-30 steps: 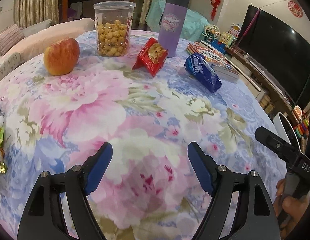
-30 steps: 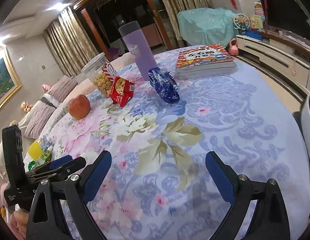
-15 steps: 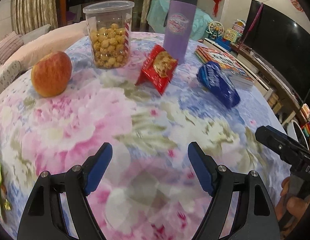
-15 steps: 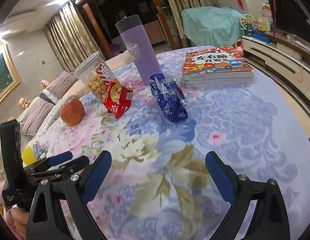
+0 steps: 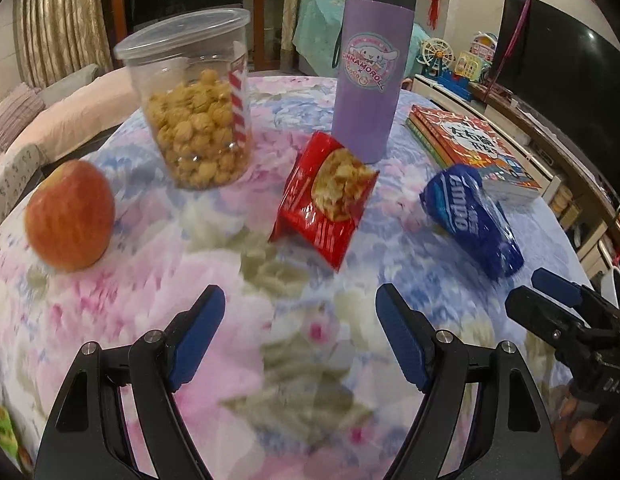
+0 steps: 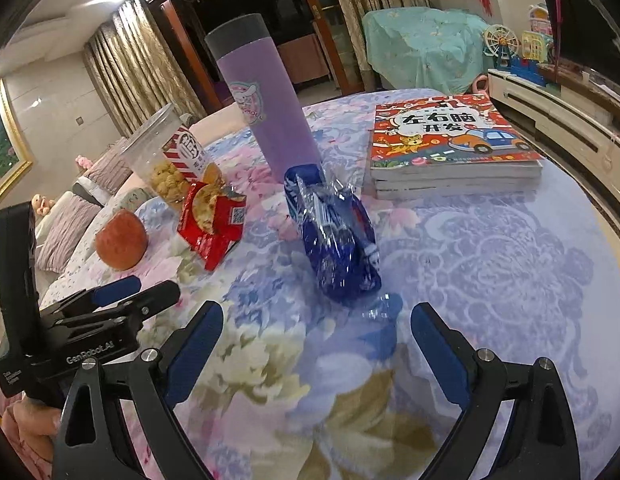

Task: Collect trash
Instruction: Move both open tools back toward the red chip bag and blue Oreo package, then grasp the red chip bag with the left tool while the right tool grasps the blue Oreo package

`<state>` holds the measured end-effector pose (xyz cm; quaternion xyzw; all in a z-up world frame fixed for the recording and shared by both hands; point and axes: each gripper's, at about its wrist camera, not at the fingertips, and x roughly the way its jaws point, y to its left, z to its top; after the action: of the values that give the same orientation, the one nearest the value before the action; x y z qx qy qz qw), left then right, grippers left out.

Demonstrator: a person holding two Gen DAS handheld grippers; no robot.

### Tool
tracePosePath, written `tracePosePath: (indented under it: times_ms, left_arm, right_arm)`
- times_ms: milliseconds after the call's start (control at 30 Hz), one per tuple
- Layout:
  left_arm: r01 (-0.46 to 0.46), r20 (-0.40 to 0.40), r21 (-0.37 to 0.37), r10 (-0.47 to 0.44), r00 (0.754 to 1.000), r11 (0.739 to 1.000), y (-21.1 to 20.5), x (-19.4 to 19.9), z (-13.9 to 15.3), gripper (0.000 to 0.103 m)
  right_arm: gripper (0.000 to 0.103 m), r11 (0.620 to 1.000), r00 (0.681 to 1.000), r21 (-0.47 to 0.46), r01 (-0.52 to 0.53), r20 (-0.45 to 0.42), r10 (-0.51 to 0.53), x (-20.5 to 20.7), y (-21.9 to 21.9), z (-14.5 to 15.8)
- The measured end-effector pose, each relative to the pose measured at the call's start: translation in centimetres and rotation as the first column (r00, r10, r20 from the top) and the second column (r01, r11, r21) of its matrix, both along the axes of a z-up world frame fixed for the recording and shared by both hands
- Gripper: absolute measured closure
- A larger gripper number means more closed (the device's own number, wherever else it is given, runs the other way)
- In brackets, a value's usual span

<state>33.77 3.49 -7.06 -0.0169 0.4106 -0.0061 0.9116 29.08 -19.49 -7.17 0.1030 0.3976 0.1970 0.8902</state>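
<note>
A red snack packet (image 5: 325, 200) (image 6: 210, 220) lies on the floral tablecloth (image 5: 214, 248), just in front of the purple tumbler. A crumpled blue snack wrapper (image 5: 473, 216) (image 6: 333, 232) lies to its right. My left gripper (image 5: 300, 332) hovers open over the cloth, a short way before the red packet, nothing between its fingers. My right gripper (image 6: 315, 340) is open too, and the blue wrapper sits just beyond its fingertips. Each gripper shows at the edge of the other's view. A green wrapper (image 5: 2, 428) peeks in at the bottom left.
A red apple (image 5: 70, 216) sits at the left, a clear jar of puffed snacks (image 5: 194, 100) behind it. The purple tumbler (image 5: 369, 68) stands at the back centre. A stack of books (image 6: 449, 144) lies at the right, near the table's edge (image 6: 589, 208).
Both grippers have moved forward over the table, so the red packet and blue wrapper are nearer and larger. Both stay open. The green wrapper slid toward the left view's lower corner.
</note>
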Motion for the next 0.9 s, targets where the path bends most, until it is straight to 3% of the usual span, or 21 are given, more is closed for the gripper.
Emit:
tracePosePath:
  times_ms: [567,600,633,667,733,767,833,900]
  left_arm:
    - [0.011,0.011,0.026,-0.011,1.000,1.000,-0.6,4.8,-0.9,0.023]
    - [0.018,0.013,0.032,-0.018,1.000,0.999,-0.8,4.9,-1.0,0.026]
    - [0.024,0.014,0.036,-0.024,1.000,0.999,-0.9,4.9,-1.0,0.046]
    - [0.040,0.001,0.038,-0.040,0.999,0.998,-1.3,5.0,-1.2,0.058]
    - [0.046,0.000,0.047,-0.046,0.999,0.998,-1.6,5.1,-1.2,0.068]
    - [0.059,0.011,0.046,-0.060,0.998,0.997,-1.8,4.8,-1.0,0.073]
    - [0.078,0.010,0.041,-0.078,0.997,0.996,-2.1,4.5,-0.7,0.092]
    - [0.094,0.001,0.029,-0.095,0.996,0.995,-2.5,3.9,-0.5,0.097]
  right_arm:
    - [0.008,1.000,1.000,0.015,-0.008,0.009,0.008,3.5,0.1,-0.5]
    - [0.008,1.000,1.000,0.011,-0.005,0.013,0.005,3.6,0.1,-0.5]
    - [0.009,1.000,1.000,0.006,-0.004,0.016,0.004,3.6,0.1,-0.5]
    - [0.016,1.000,1.000,0.003,-0.006,0.016,0.006,3.7,0.2,-0.5]
    - [0.041,1.000,1.000,-0.006,-0.021,-0.007,0.021,3.9,0.5,-0.9]
    - [0.063,1.000,1.000,-0.008,-0.025,-0.017,0.025,4.0,0.7,-1.0]
    - [0.067,1.000,1.000,0.002,-0.024,-0.020,0.024,3.8,0.5,-1.1]
    - [0.070,1.000,1.000,0.009,-0.015,-0.006,0.015,3.2,0.1,-0.8]
